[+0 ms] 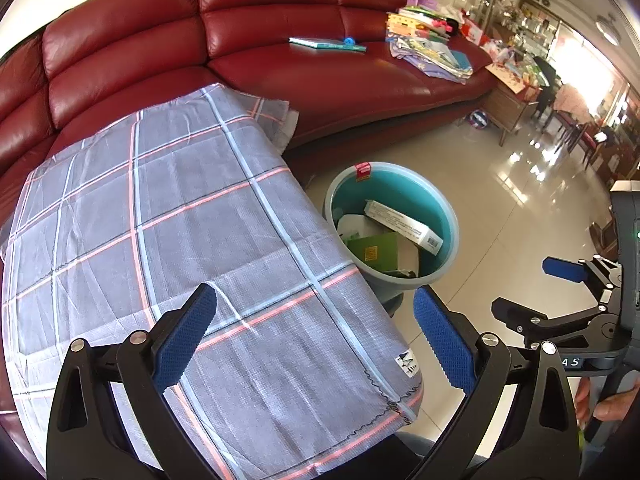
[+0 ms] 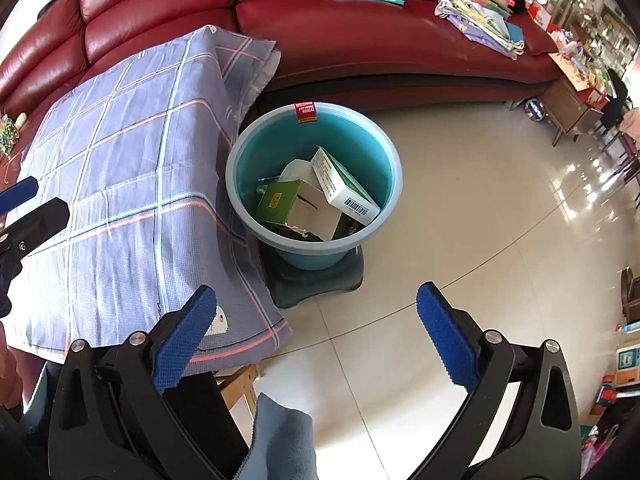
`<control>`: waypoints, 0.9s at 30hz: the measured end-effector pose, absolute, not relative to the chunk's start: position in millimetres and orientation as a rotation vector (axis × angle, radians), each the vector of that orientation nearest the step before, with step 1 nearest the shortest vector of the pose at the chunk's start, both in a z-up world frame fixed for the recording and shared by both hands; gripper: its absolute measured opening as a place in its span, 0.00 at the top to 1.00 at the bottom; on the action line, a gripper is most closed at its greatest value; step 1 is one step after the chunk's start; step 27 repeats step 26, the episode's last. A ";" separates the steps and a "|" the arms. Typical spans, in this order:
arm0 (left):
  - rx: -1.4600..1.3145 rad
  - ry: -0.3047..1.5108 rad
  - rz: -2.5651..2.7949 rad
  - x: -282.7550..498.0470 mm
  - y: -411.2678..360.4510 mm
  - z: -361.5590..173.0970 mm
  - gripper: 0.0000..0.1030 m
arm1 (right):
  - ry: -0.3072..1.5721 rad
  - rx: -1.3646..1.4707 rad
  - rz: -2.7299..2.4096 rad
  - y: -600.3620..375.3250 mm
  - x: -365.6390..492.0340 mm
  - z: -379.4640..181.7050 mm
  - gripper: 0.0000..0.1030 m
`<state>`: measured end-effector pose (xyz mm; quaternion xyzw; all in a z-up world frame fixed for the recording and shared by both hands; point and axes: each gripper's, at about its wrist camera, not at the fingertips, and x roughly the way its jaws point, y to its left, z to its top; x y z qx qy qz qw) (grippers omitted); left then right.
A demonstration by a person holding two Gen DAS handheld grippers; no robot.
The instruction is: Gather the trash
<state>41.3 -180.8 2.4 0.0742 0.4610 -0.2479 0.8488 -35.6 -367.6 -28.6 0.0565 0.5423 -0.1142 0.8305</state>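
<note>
- While both grippers hang empty above the cloth-covered surface (image 1: pixel 168 216), the teal bin (image 2: pixel 240 152) sits on the floor at the surface's edge, on a dark stand (image 2: pixel 316 284).
- Left gripper (image 1: pixel 316 336): fingers spread wide, nothing between them. It hovers over the near corner of the checked cloth, with the bin at about 1 o'clock ahead of it.
- Right gripper (image 2: pixel 316 336): fingers spread wide, also empty. It hovers over the floor tiles just off the surface's corner, with the bin at 12 o'clock.
- Bin contents: a white carton with a barcode (image 2: pixel 344 188) leaning at the 3 o'clock side, a green box (image 2: pixel 280 200) at 7 o'clock, and pale paper scraps (image 2: pixel 296 168) behind them. All lie well below the rim.
- Surface: only the bare cloth shows in both views; no loose litter on it that I can see.
- Red sofa (image 1: pixel 280 12) behind: a teal book (image 1: pixel 326 44) and a pile of papers and fabrics (image 1: pixel 428 48) toward 1 o'clock. Whether any of that counts as trash, I cannot tell.
- Judgement: collection looks mostly done, perhaps finished. Several pieces are binned, none is held, and none waits in clear reach. What may remain is a check of the far-left edge of the surface, where small items (image 2: pixel 10 136) sit blurred.
</note>
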 end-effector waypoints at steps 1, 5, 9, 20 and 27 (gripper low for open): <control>0.156 0.972 -0.527 41.4 -181.3 1.7 0.04 | 1.151 0.121 -0.243 -367.9 -35.5 -29.1 0.07; 0.160 0.973 -0.520 42.0 -183.2 -1.4 0.04 | 1.149 0.121 -0.244 -368.3 -35.4 -29.2 0.07; 0.168 0.983 -0.516 43.1 -184.6 -5.6 0.04 | 1.147 0.118 -0.245 -368.9 -35.8 -28.6 0.07; 0.203 0.990 -0.504 41.5 -186.8 -10.4 0.04 | 1.148 0.121 -0.252 -373.9 -36.9 -28.1 0.07; 0.197 1.019 -0.486 44.3 -184.9 -15.0 0.04 | 1.150 0.120 -0.254 -376.0 -36.3 -29.2 0.07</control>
